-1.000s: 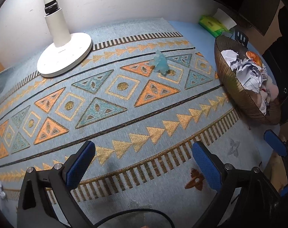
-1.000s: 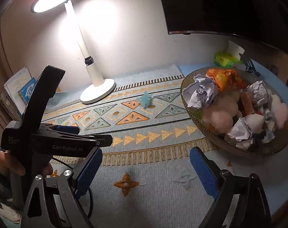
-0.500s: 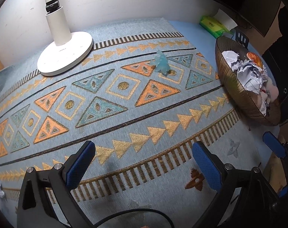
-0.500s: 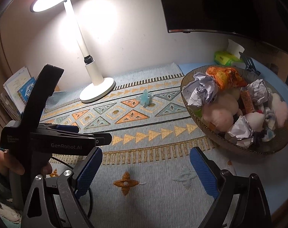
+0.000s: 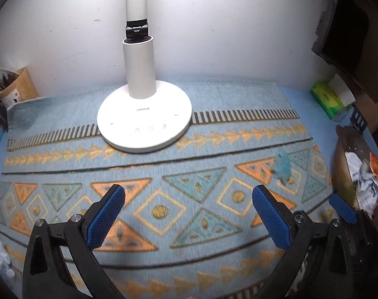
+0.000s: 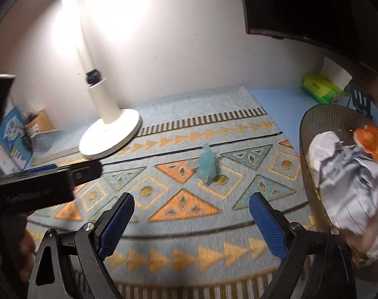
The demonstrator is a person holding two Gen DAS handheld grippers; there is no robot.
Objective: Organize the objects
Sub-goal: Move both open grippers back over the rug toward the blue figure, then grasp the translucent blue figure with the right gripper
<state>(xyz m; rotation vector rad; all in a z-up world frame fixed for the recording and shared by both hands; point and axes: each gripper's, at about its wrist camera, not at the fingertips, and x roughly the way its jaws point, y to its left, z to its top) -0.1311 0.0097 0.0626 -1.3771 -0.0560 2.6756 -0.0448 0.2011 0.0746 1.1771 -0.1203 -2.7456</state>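
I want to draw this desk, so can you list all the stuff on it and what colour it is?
lamp: one, white, back of the mat
mat: one, light blue with orange triangles, covers the desk
small toy: one, pale blue, on the mat
basket: one, dark wire, right side, full of crumpled paper
tissue pack: one, green, back right
left hand-held gripper: black with blue pads, open
right hand-held gripper: same colours, open

One white desk lamp [image 6: 109,134] stands on one patterned mat [image 6: 189,224]. One small blue figurine [image 6: 207,167] stands there. One wire basket [image 6: 311,129] holds crumpled items.
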